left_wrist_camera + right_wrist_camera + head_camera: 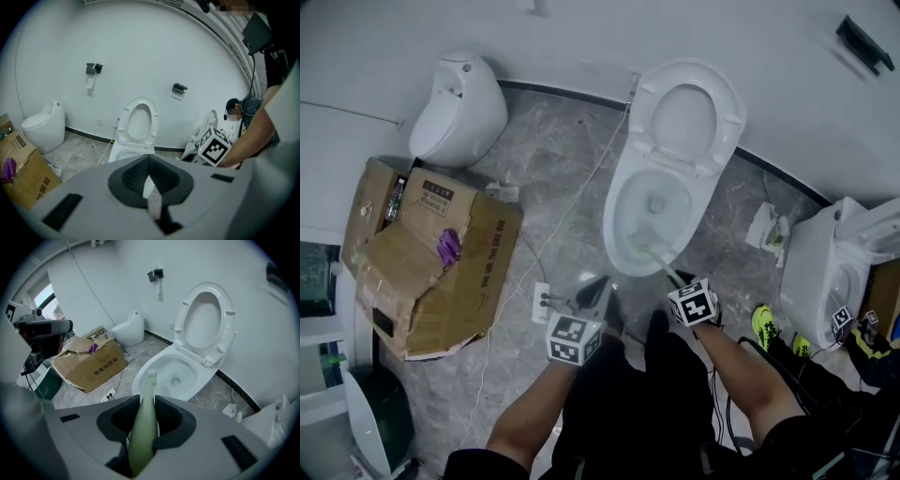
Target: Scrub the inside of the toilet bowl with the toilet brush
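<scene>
A torn cardboard box point(431, 258) lies on the floor at the left with a purple item point(448, 246) in its open top. A small white fixture point(459, 108) stands behind it against the wall. Only the head view shows the white power strip point(542, 302) on the floor beside the box.

The left gripper point(598, 292) hovers before the toilet, its tongs pressed together on nothing. Its own view alone shows two dark fittings point(93, 68) on the wall.

The toilet bowl point(614, 220) stands open with its seat point(689, 117) raised against the wall. The right gripper point(146, 404) pinches the pale green handle of the toilet brush point(144, 423). The brush's long axis runs from that gripper away and down, and its head points into the bowl at the near left rim. Another white toilet point(830, 272) stands at the far right.
</scene>
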`<state>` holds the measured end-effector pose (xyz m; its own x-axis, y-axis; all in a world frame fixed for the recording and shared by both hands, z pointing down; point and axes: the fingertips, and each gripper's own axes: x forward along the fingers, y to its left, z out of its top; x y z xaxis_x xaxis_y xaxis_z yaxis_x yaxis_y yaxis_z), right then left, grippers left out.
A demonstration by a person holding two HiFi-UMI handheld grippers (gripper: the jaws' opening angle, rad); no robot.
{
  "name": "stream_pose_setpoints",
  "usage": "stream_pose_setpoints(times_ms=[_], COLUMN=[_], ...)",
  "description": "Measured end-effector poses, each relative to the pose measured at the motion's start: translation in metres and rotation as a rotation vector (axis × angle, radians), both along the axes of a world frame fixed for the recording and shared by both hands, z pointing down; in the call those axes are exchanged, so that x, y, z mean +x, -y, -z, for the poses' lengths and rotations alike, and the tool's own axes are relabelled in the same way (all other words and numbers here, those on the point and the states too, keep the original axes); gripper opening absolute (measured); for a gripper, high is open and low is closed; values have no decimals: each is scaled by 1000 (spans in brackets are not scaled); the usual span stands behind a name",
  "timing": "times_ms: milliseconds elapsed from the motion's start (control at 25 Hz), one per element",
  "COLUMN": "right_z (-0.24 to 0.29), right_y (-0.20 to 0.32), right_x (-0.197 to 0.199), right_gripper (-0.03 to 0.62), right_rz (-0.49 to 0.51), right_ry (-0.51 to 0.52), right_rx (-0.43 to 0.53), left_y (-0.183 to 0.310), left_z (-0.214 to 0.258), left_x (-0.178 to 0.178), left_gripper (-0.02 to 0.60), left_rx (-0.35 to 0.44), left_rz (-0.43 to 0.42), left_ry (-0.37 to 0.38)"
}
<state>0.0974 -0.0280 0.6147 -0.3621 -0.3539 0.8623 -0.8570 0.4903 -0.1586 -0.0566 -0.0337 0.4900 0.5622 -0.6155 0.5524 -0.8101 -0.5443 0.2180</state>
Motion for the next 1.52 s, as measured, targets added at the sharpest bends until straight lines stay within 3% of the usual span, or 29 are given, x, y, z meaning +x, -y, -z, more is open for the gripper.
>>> stream_pose_setpoints(times_ms=[360,520,920,1160,1520], right_z=[69,98,157,187,232], right_y=[15,11,-5,-11,-13], right_x=[16,29,49,47,26], right_gripper=[106,106,106,106,106], right_rz=[-45,-52,-102,-125,-185], right_ry=[78,101,158,183,199], right_rx=[62,100,160,190,261], left_y=[-5,-16,-22,-25,-29], left_z=[57,89,141,161,181], left_x=[26,43,48,41,2], left_gripper=[8,8,8,8,8], left_rx=[59,83,134,171,193], left_rz=[-21,-41,43,44,45], left_ry=[8,-36,-100,-121,-152])
